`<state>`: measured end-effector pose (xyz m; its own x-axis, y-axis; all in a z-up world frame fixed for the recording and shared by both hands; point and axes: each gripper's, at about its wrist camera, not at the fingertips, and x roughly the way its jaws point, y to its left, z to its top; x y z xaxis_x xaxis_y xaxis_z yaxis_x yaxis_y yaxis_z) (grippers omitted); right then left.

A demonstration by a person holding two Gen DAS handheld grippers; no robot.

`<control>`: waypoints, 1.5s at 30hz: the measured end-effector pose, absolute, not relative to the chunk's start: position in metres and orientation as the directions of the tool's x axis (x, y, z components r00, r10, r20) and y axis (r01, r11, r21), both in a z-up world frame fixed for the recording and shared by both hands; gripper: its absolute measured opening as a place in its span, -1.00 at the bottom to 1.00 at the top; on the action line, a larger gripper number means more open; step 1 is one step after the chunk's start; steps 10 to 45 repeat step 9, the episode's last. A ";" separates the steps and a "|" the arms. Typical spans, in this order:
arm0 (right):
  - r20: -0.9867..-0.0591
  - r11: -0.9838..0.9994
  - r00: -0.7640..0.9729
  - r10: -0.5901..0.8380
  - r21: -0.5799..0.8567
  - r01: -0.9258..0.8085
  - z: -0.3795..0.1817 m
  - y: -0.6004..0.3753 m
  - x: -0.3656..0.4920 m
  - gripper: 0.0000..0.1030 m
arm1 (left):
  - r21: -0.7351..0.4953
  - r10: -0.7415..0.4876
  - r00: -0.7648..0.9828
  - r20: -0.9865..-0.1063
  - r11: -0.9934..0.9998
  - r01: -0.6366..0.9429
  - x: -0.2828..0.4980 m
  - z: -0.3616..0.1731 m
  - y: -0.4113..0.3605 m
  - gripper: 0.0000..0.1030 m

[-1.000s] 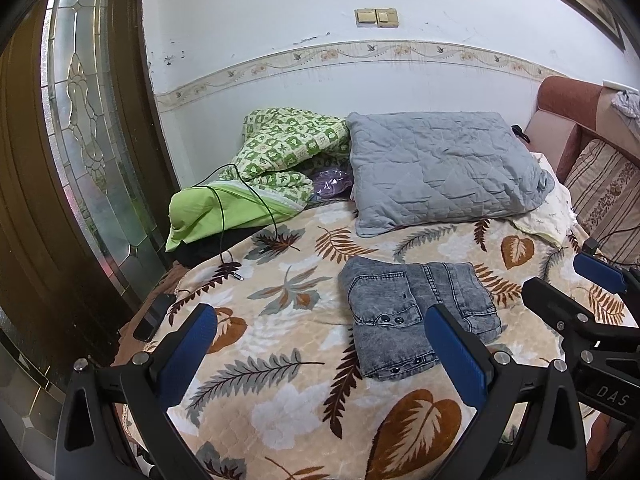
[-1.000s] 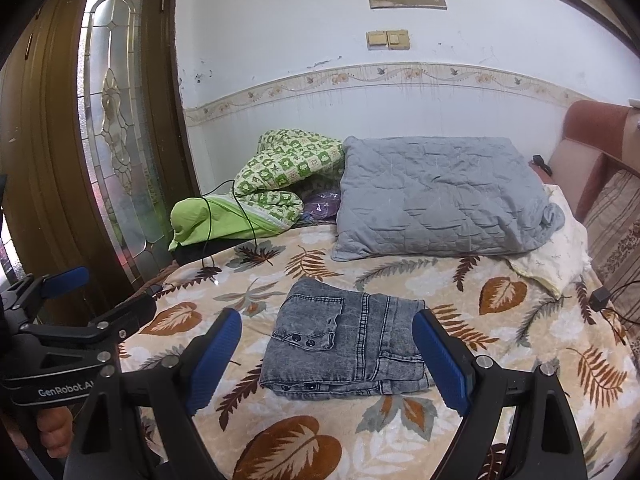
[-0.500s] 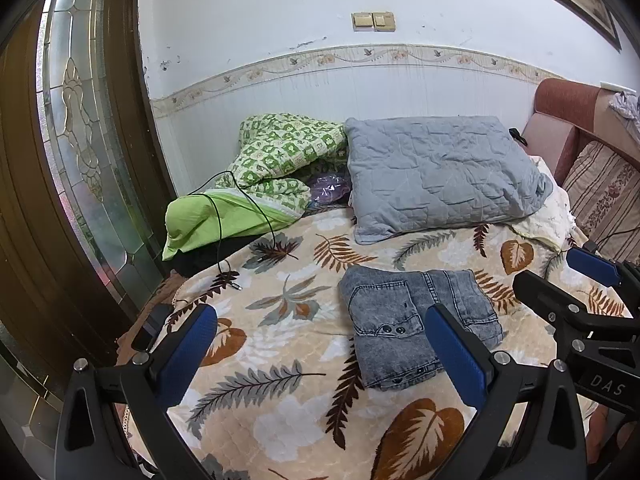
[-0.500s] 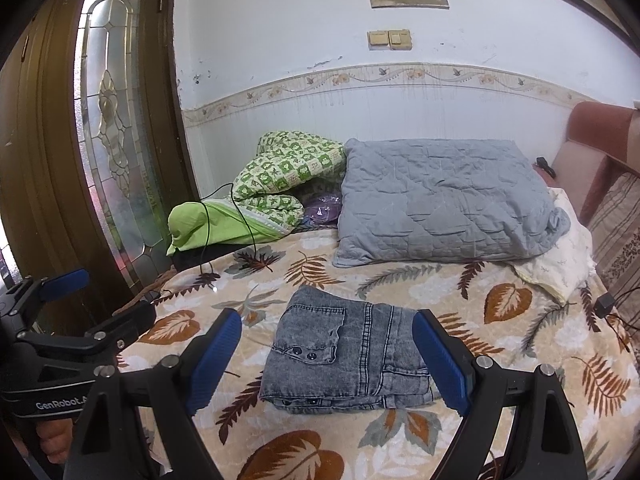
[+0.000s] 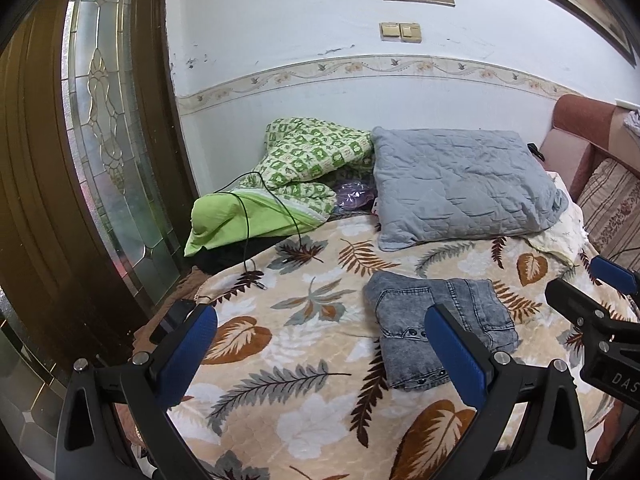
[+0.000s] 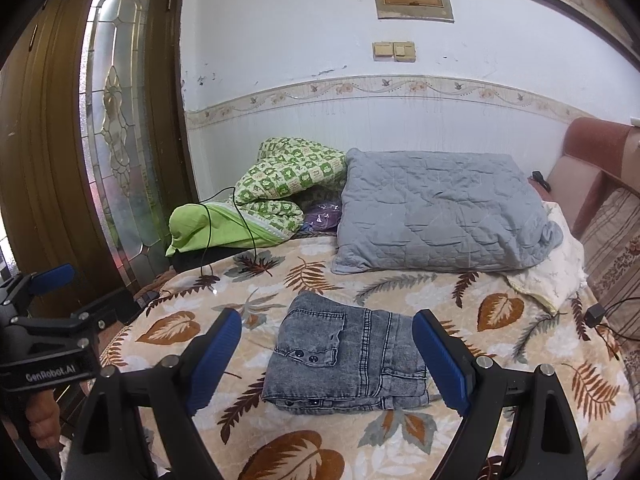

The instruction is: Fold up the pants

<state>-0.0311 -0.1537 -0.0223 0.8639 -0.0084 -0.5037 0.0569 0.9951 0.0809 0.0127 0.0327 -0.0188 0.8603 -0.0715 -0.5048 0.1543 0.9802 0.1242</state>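
From the left wrist view, the left gripper (image 5: 320,344) hovers above the leaf-print blanket (image 5: 304,360) with its blue fingers spread wide, gripping nothing; the folded grey pants (image 5: 436,332) lie on the blanket, partly behind the right-hand finger. From the right wrist view, the right gripper (image 6: 328,356) also has its fingers wide apart and empty, framing the pants (image 6: 348,360), which lie in front of the grey pillow (image 6: 440,216).

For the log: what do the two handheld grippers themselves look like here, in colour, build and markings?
Both are black frames with silver bolts and two fingers faced with ribbed blue pads. Left gripper; right gripper. In the right wrist view the left gripper's body carries white "GenRobot.AI" lettering; in the left wrist view the right one shows "DAS". No cables on either are visible.
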 end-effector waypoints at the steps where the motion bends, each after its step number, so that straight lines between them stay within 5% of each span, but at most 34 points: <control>1: -0.507 0.995 0.862 -0.007 0.081 0.056 -0.024 -0.154 -0.030 0.74 | 0.125 -0.070 0.859 -0.506 0.980 0.153 0.013 -0.020 0.032 1.00; 45: -0.531 0.992 0.848 -0.004 0.103 0.069 -0.042 -0.170 -0.016 0.74 | 0.131 -0.065 0.837 -0.543 0.978 0.160 0.036 -0.038 0.021 1.00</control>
